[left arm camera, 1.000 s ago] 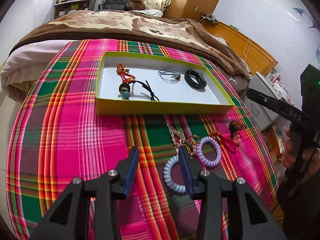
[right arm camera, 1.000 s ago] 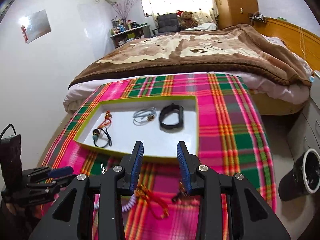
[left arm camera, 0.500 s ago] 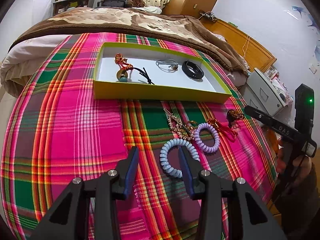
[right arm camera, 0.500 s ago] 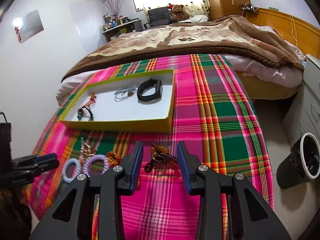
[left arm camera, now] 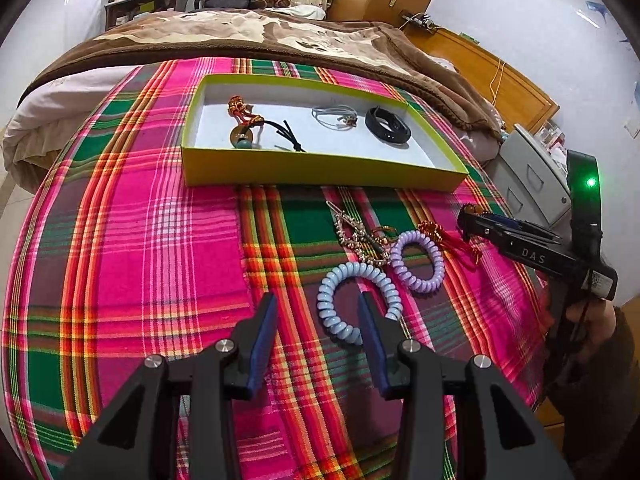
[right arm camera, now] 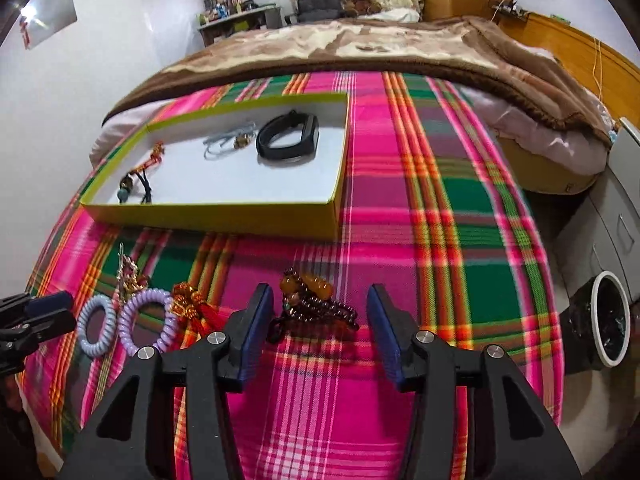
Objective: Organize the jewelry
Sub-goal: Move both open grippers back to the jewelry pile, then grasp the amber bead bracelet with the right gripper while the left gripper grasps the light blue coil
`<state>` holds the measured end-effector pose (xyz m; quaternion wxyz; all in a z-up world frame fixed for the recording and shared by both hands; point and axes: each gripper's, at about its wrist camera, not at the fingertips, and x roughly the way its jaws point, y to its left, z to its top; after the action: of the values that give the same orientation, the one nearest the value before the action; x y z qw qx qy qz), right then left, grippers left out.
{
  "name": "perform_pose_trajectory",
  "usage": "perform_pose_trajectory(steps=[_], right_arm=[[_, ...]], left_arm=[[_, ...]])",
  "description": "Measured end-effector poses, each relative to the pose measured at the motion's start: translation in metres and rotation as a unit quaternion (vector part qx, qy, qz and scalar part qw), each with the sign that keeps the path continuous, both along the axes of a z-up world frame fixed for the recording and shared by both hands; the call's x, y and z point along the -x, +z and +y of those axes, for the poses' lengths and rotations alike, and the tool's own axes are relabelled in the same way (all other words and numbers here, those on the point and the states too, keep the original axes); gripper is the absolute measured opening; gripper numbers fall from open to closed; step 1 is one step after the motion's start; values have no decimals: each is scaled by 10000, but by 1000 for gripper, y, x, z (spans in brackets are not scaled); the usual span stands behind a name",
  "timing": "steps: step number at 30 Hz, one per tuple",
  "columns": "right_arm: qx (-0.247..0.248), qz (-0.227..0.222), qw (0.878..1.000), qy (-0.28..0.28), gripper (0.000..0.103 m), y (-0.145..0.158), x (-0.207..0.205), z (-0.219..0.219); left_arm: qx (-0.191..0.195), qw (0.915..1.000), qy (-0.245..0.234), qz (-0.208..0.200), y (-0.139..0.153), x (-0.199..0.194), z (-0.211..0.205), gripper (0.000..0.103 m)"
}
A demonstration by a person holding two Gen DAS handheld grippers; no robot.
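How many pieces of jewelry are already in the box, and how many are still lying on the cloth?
In the box: 3 (tassel charm, pale cord, black band)
On the cloth: 5 (blue coil, purple coil, hair clip, red charm, bead bracelet)
Total: 8

Both wrist views look steeply down, close over the plaid cloth (left arm camera: 120, 240); both share the tray (right arm camera: 224, 212).

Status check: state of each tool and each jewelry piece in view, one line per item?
Right tool: jaws opening, around the bead bracelet, not gripping.
Left tool: open, empty.
Bead bracelet: on the plaid cloth, unboxed.
Blue coil tie: on cloth.
Purple coil tie: on cloth.
Black band: in the box.
Box: open, lidless.
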<state>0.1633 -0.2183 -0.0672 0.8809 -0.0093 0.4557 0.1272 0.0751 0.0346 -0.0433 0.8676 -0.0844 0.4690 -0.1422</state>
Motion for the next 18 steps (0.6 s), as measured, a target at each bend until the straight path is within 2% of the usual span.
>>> perform_pose_trajectory(steps=[5, 6, 8, 10, 13, 18], right_arm=[[-95, -86, 9999, -103, 49, 1, 1, -2], [-84, -106, 9998, -119, 39, 0, 2, -3], [-23, -152, 9998, -131, 27, 1, 4, -4], [-87, -159, 9997, -136, 23, 1, 6, -8], [-66, -176, 9996, -218, 23, 3, 7, -12], [-323, -397, 9977, -448, 22, 16, 16, -27]], left_arm=[[-43, 10000, -17, 41, -1, -1, -5, 43], [-57, 10000, -14, 43, -1, -1, -6, 43], [-100, 9999, 0, 59, -2, -2, -9, 43], [-189, 9998, 21, 47, -2, -2, -11, 43], [-354, 9994, 19, 26, -2, -1, -17, 43], [-742, 9972, -11, -128, -3, 1, -28, 43]])
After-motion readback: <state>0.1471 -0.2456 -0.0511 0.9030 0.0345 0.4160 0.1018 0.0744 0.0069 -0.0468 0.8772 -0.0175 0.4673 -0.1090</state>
